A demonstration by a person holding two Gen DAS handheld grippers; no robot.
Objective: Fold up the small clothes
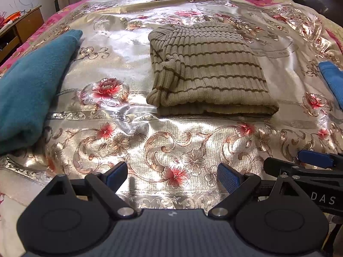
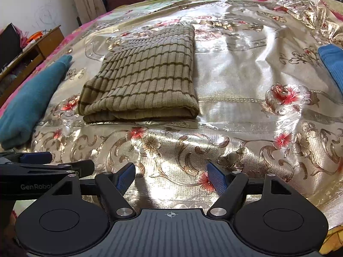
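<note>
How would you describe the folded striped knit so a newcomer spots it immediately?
On the shiny floral bedspread, look to the middle, beyond both open grippers. The ribbed beige sweater lies folded flat there. Thin dark stripes set it apart from the plain teal garment on its left and the blue one on its right.

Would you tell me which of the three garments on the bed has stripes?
The folded beige ribbed sweater in the middle has thin dark stripes; the teal garment at left and the blue garment at right are plain.

Ribbed knit sweater [image 1: 205, 68] on glossy satin bedspread [image 1: 175, 141]
</note>
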